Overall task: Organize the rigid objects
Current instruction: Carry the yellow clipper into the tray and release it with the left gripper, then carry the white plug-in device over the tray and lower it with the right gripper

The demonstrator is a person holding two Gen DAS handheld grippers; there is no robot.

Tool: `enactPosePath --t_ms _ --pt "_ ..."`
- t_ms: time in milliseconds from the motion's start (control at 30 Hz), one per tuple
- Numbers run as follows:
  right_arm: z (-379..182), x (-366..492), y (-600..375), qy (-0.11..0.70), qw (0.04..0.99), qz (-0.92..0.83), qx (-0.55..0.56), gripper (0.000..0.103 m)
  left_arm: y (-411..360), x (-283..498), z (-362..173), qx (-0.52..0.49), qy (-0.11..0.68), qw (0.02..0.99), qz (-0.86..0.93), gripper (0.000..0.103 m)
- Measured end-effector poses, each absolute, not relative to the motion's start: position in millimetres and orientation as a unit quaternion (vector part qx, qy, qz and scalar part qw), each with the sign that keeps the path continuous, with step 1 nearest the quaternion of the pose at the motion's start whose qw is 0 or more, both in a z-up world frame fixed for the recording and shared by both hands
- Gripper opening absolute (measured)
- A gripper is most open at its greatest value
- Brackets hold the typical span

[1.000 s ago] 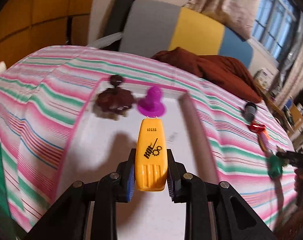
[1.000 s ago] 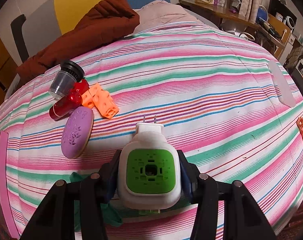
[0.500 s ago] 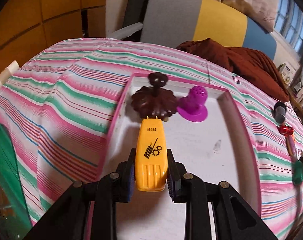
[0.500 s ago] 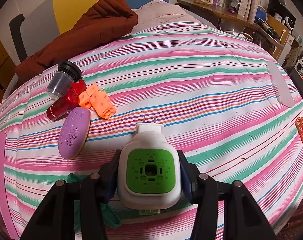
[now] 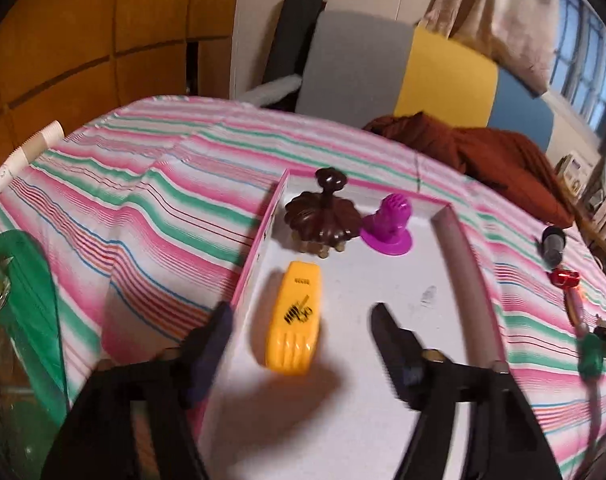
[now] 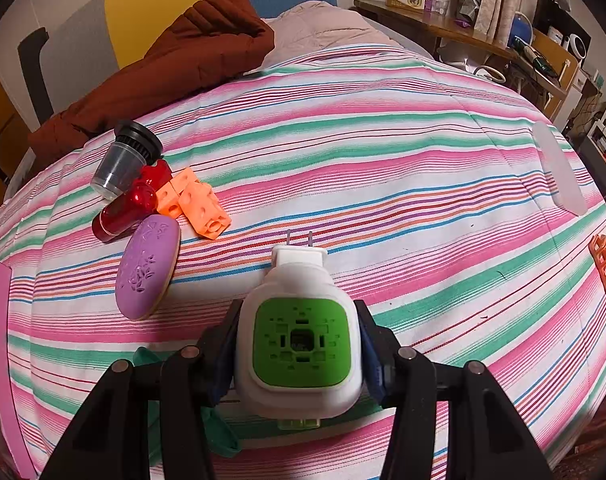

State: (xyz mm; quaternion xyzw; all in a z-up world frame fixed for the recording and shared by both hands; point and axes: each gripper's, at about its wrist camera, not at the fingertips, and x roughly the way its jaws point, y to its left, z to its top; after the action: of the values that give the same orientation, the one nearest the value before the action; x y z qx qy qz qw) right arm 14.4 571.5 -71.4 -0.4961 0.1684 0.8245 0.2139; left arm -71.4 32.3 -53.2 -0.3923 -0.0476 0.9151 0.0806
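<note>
L gripper (image 5: 299,332): jaws opening, wide apart, nothing pressed; yellow gadget (image 5: 295,322) lies loose between them on floor of white tray (image 5: 455,236), near its pink left wall, just short of brown ornament (image 5: 323,216) and purple stand (image 5: 389,226). R gripper (image 6: 299,344): clamped on white-green plug-in unit (image 6: 301,344), above striped cloth (image 6: 383,160). Risk: left finger (image 5: 213,344) sits over tray wall, may snag it on pull-out; careless drop of the plug-in could knock the ornament.

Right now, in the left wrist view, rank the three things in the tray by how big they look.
1. Yellow case, between the opening left claw's fingers, untouched.
2. Brown flower-shaped piece.
3. Purple plunger-shaped piece.

The yellow case lies nearest the camera, so its lead over the brown piece is unsure.
</note>
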Motion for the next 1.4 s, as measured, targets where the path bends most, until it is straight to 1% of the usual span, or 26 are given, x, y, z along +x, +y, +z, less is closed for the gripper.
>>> enactPosePath --t_ms 133,200,433,567,833,1167,1400 --pt "-70.7 15.3 571.2 0.169 0.214 0.825 -0.495 0.052 40.7 -45.8 -49.0 -0.375 -0.058 0.105 0.919 0.092" --pt "-70.3 15.6 571.0 0.171 0.213 0.826 -0.493 0.052 47.2 -38.3 -48.4 -0.376 -0.054 0.114 0.918 0.095" --pt "-63.3 17.1 565.8 0.173 0.203 0.837 -0.478 0.052 71.7 -20.7 -50.4 -0.386 -0.02 0.131 0.913 0.099" --pt "-56.0 16.5 554.9 0.159 0.194 0.848 -0.467 0.052 74.2 -12.7 -52.4 -0.389 -0.019 0.139 0.91 0.099" --pt "-38.4 14.1 524.0 0.108 0.164 0.878 -0.436 0.052 76.1 -0.7 -54.0 -0.385 0.005 0.151 0.911 0.1" --pt "-27.8 12.3 451.4 0.111 0.073 0.896 -0.423 0.052 67.7 3.9 -52.4 -0.371 0.017 0.152 0.916 0.1" --pt "-14.4 -7.4 371.2 0.087 -0.012 0.904 -0.419 0.052 59.4 5.8 -52.7 -0.37 0.007 0.149 0.917 0.1"
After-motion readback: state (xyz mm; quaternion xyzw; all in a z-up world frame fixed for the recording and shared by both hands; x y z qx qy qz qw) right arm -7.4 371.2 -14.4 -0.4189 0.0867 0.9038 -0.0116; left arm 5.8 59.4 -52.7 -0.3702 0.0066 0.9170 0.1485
